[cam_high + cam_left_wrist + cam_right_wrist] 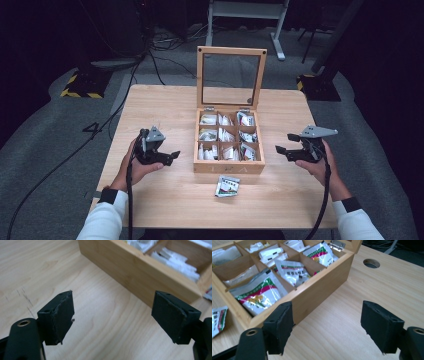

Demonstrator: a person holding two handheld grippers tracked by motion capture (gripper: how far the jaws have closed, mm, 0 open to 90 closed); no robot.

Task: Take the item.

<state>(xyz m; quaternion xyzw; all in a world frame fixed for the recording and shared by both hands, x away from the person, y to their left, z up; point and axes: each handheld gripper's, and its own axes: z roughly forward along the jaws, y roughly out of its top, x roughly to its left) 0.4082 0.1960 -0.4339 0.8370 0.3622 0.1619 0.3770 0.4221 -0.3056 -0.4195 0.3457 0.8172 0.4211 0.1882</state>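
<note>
While the wooden box (229,167) stands lid-up mid-bench, the left gripper (172,155) and right gripper (280,150) flank it, jaws open and empty; a loose sachet (227,186) lies just before the box's front wall

The person wears white long sleeves (102,221) with dark cuffs (107,195), and each black two-jaw handheld gripper (172,156) carries a grey three-cornered plate (155,134), worn square pads (62,316) and a trailing black cable (129,200).

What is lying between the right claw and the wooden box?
Nothing: in the high view, only bare table separates the right claw from the wooden box.
</note>
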